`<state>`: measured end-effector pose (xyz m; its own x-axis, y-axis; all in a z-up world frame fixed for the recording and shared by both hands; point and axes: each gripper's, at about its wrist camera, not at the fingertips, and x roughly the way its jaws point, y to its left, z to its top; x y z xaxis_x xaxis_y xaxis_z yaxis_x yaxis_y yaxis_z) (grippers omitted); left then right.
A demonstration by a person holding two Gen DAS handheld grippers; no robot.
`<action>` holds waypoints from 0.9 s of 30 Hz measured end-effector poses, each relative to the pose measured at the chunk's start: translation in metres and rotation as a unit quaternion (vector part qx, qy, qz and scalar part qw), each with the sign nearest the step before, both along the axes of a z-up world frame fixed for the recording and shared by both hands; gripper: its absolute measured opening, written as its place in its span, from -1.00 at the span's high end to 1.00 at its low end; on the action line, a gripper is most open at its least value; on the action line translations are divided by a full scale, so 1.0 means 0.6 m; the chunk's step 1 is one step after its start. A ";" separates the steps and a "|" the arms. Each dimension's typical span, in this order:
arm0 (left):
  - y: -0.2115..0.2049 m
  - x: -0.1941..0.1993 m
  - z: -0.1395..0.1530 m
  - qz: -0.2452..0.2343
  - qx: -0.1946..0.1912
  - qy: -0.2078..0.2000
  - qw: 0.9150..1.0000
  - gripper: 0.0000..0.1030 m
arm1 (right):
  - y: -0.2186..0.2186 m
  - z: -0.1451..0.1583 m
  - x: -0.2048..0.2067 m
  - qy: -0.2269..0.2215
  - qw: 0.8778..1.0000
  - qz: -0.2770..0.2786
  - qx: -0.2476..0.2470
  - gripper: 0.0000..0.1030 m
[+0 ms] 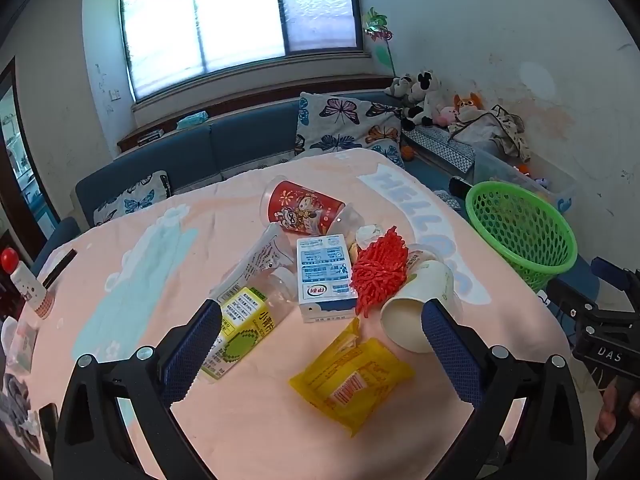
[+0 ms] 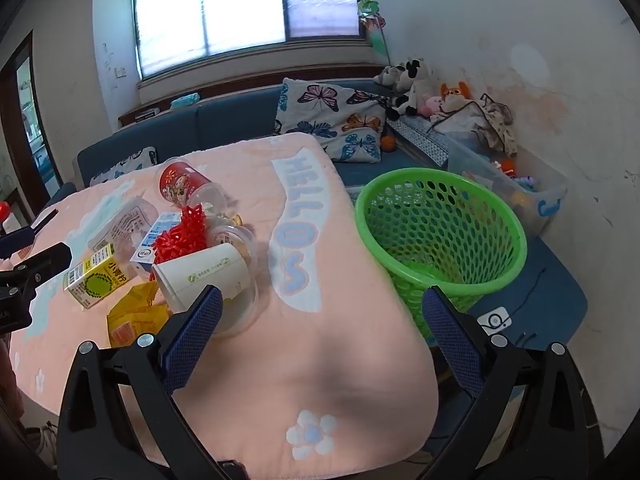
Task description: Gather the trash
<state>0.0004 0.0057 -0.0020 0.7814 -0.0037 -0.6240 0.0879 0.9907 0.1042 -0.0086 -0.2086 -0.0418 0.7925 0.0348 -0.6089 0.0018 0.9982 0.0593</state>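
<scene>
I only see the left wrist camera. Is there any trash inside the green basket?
Observer: The right wrist view shows no trash inside the green plastic mesh basket, only its holey wall and floor.
Operator: Is my other grabber holding something?
Observer: No, the right gripper is open, nothing between its fingers.
Operator: Is the basket on the table?
Observer: No, it stands on the blue seat beside the pink-covered table.

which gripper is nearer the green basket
Right. The right gripper hangs over the table edge right beside the green basket; the left gripper is over the trash pile, farther away.
</scene>
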 end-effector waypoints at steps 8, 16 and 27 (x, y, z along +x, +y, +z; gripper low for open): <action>0.001 0.004 -0.002 0.003 0.001 0.001 1.000 -0.88 | -0.005 0.000 0.000 0.000 1.000 -0.002 0.006 -0.92; 0.000 0.007 -0.003 0.009 0.002 0.004 1.000 -0.88 | -0.005 -0.002 -0.001 0.001 1.000 -0.002 0.009 -0.92; 0.006 0.007 -0.002 0.011 -0.005 0.005 1.000 -0.88 | -0.004 -0.001 0.000 0.000 1.000 0.001 0.010 -0.92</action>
